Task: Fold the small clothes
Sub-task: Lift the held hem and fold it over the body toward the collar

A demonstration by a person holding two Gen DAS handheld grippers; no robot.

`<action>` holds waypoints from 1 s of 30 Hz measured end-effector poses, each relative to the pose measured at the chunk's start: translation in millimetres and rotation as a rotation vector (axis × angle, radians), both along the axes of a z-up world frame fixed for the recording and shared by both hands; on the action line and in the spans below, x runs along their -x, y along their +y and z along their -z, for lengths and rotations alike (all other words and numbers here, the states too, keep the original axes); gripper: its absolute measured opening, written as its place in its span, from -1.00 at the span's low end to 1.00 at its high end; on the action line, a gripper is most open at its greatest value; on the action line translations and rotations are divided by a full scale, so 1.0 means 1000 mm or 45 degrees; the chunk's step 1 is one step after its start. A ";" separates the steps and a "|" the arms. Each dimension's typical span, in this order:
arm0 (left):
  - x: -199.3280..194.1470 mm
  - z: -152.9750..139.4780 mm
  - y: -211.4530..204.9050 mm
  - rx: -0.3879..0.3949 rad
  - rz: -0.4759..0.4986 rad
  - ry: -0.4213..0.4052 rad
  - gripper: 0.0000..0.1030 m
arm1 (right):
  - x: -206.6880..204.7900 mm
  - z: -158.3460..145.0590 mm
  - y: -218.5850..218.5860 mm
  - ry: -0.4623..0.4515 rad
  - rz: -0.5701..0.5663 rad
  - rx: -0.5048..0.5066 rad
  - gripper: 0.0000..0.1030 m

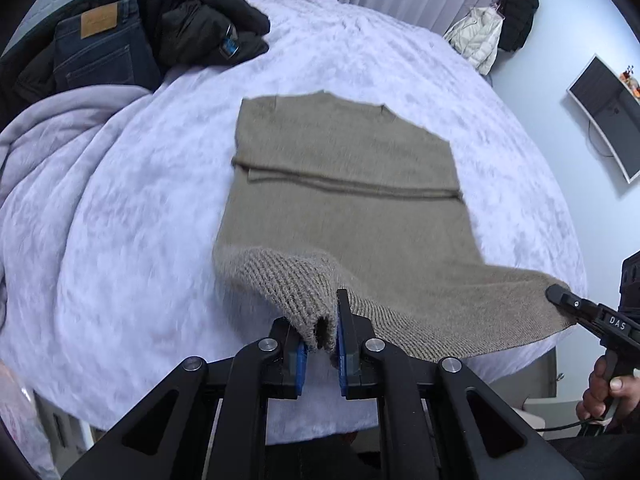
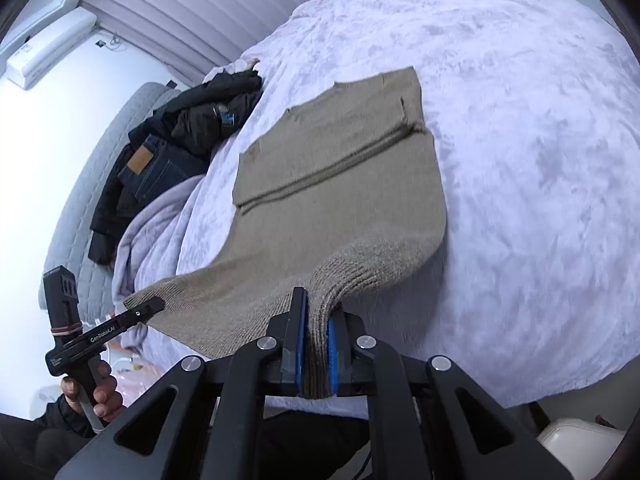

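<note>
One khaki knit sweater point(image 1: 344, 184) was seen lying on the bed point(image 1: 120, 240), filling the centre of both wrist views. Its far part lay flat, with the sleeves apparently already folded in, since a straight crosswise ridge ran across the middle of the body and the outline was roughly rectangular. That stage was judged done.

The ribbed hem point(image 1: 288, 280) at the lower centre of the frame was raised off the bed. The left tongs point(image 1: 322, 344) were closed on one corner of the hem, with knit bunched between the blue pads point(image 1: 343, 356). The right tongs point(image 2: 316, 356) were likewise clamped on the other corner, the fabric pressed between their pads. Each tongs also appeared in the other's view, at the lower right and lower left edge respectively, gripped by a hand.

The step in hand was judged to be the lengthwise fold: hem to be carried toward the neckline at the upper centre. This was not yet done; the lifted part sagged between the two grips. Any later halving could not be assessed.

Count:
- khaki sweater being folded: one
- tongs: two, both gripping it
- dark jeans point(image 1: 100, 52), upper left, unfolded: one pair
- black garment point(image 1: 200, 12) heaped beside the jeans: at least one; the number could not be told
- lilac blanket point(image 1: 52, 132) bunched at left: one
- folded, finished items: none visible
</note>
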State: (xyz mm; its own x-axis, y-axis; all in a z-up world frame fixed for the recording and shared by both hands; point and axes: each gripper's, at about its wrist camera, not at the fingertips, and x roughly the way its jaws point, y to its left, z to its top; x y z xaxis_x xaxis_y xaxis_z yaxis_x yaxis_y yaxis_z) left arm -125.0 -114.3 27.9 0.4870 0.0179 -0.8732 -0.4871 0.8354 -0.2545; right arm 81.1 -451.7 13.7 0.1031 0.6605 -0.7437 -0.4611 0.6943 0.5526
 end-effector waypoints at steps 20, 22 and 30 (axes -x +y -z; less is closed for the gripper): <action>-0.162 -0.014 0.121 0.017 0.014 -0.065 -0.75 | -0.136 -0.059 0.130 -0.122 0.157 0.109 -0.82; -0.181 -0.006 0.129 0.000 0.010 -0.038 -0.75 | -0.155 -0.054 0.143 -0.125 0.151 0.125 -0.82; -0.270 0.060 0.164 -0.003 -0.036 0.115 -0.75 | -0.242 0.000 0.188 -0.038 0.169 0.152 -0.83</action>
